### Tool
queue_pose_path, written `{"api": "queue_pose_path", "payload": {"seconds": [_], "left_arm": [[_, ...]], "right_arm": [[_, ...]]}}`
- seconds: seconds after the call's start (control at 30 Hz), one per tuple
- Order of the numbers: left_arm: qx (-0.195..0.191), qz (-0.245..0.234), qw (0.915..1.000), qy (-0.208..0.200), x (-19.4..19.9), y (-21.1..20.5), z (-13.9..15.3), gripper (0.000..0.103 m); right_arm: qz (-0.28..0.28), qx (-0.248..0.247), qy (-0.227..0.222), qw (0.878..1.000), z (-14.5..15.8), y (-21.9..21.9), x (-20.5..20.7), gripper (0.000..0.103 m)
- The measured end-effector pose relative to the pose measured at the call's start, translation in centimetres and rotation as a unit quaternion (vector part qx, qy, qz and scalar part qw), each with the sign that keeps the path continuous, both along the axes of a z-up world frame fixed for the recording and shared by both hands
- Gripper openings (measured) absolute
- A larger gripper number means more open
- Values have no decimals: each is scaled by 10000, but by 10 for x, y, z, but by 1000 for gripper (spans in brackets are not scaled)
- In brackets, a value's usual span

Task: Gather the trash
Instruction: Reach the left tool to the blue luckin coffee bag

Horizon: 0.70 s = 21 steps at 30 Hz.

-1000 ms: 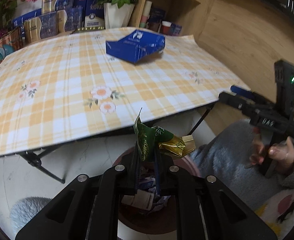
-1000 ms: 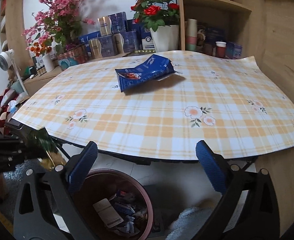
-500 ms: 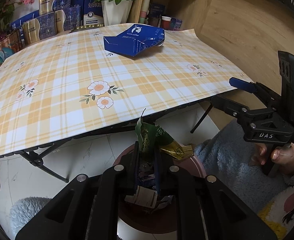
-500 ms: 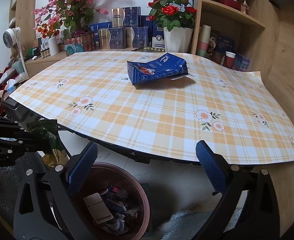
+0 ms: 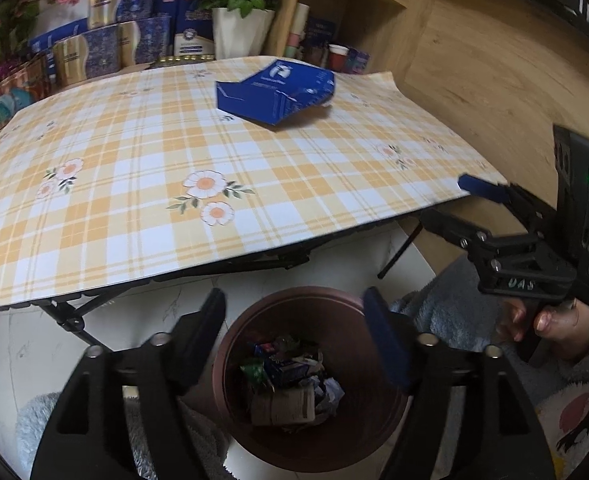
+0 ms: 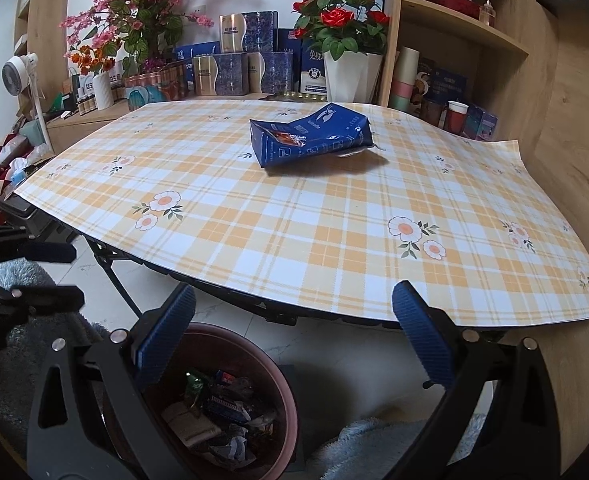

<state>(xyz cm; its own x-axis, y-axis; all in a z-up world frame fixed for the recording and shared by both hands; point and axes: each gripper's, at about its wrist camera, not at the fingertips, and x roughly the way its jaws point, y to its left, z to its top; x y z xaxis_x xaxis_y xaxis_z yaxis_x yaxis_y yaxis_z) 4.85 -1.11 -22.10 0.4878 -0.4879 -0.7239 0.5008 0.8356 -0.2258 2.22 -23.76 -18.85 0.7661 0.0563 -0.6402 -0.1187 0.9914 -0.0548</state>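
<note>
The left gripper (image 5: 294,332) is opening over the bin (image 5: 254,312), nothing between its fingers; wrappers (image 5: 290,376) are lying below them. Only the left view is showing a hand (image 5: 550,326) gripping the right gripper (image 6: 294,324), fingers apart, the blue bag (image 6: 314,136) lying on the table (image 6: 294,240) well beyond.

Glossy blue carton (image 6: 312,136); smooth plaid tablecloth (image 6: 334,216).

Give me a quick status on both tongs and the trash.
Left tongs opening, empty, above the bin. Right tongs open, empty. Blue packet alone on the table; nothing in the way.
</note>
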Motion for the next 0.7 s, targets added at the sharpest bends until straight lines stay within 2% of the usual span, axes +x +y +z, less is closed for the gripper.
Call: {"api": "queue_pose_path", "payload": {"seconds": [0.07,0.3,0.5,0.7], "left_arm": [[-67,124,9999,15,2,5,0,79],[-206,396,9990,67,7,17,2,81],[-49,504,9984,-239,0,16,10,84],[164,506,9985,-162,17,9,15,84]], "right_arm": [[12,-29,-5,10000,0,1,0,97],[43,-89,0,10000,-1,3,-1,97],[91,-90,40,9999,0,3,1,97],[-2,616,193,9979,20,-24,16,97]]}}
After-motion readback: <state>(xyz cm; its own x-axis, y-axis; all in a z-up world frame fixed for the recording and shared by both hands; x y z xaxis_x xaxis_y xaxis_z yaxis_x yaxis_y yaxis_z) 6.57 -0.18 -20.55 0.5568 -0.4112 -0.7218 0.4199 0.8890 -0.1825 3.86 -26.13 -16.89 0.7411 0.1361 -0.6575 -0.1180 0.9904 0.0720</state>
